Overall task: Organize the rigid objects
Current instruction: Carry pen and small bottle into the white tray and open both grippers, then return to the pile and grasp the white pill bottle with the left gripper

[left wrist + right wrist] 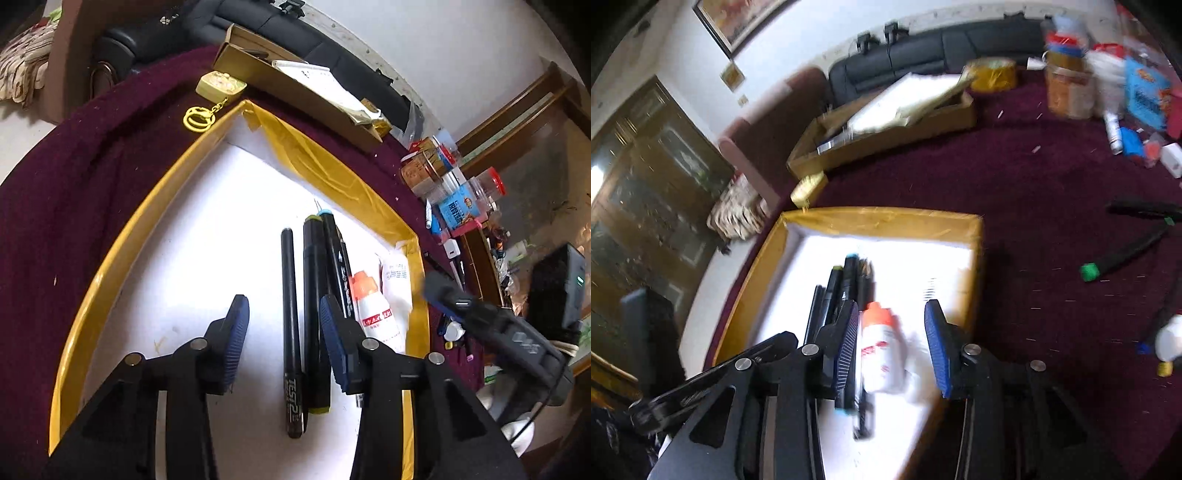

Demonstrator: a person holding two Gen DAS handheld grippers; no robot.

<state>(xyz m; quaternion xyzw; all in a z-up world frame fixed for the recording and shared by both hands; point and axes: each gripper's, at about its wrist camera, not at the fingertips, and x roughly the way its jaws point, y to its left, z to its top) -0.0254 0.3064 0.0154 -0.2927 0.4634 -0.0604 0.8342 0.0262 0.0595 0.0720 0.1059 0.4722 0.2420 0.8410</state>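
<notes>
A white tray with a yellow rim (122, 236) lies on a maroon cloth. In it, side by side, lie a black pen (291, 314), an olive-capped marker (314, 295), a blue-capped marker (334, 251), a white bottle with an orange cap (373, 310) and a white tube (397, 284). My left gripper (284, 332) hovers open over the black pen, its pads clear of it. My right gripper (892, 347) hangs open over the tray (886, 218), with the orange-capped bottle (882, 350) lying between its fingers, untouched. A green-capped marker (1123, 258) lies on the cloth to the right.
Behind the tray stand a long cardboard box with papers (295, 85) and a yellow keychain gadget (219, 86). Jars, boxes and small items crowd the cloth's far right (447, 184). Another black marker (1145, 208) and a small white bottle (1171, 343) lie on the cloth (1034, 184).
</notes>
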